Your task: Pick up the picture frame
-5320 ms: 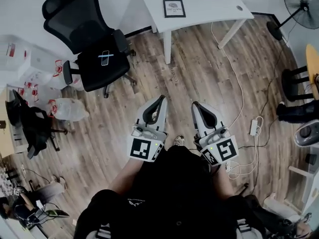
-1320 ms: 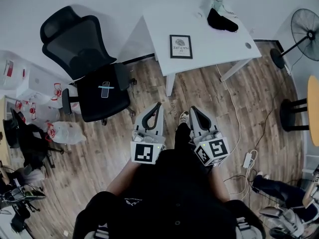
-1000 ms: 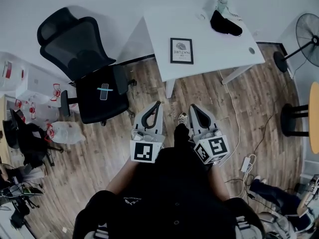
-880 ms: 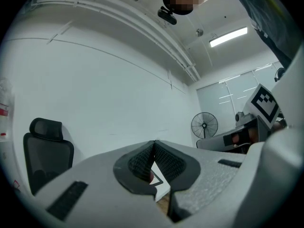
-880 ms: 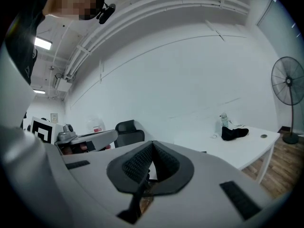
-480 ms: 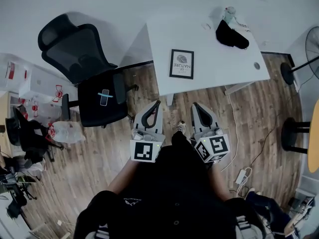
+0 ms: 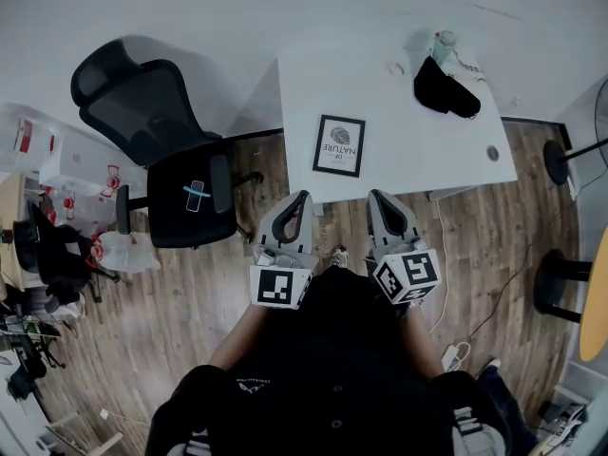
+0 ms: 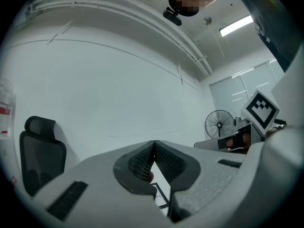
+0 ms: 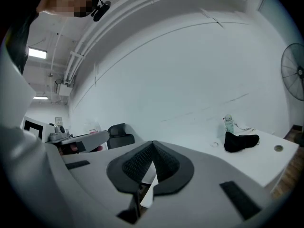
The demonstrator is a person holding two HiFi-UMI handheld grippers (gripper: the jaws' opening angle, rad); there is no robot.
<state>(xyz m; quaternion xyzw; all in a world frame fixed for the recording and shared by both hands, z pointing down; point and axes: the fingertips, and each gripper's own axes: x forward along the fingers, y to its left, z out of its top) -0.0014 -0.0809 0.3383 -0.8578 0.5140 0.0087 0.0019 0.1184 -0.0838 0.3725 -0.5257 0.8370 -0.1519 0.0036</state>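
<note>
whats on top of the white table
On the white table: a picture frame lying flat near its front edge, a black bundle and a small bottle at the far side. Whatever lies beneath the bundle is covered.

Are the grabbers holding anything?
Nothing. The left gripper and right gripper are both shut and empty; the picture frame lies untouched on the table.

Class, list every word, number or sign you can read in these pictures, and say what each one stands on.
"OF NATURE": on the print in the picture frame, which lies on the white table; its finer print is too small to read.
Red print on the white boxes: too small to read.
Square black-and-white markers on the cubes of the left gripper and right gripper: patterns only, no words.
</note>
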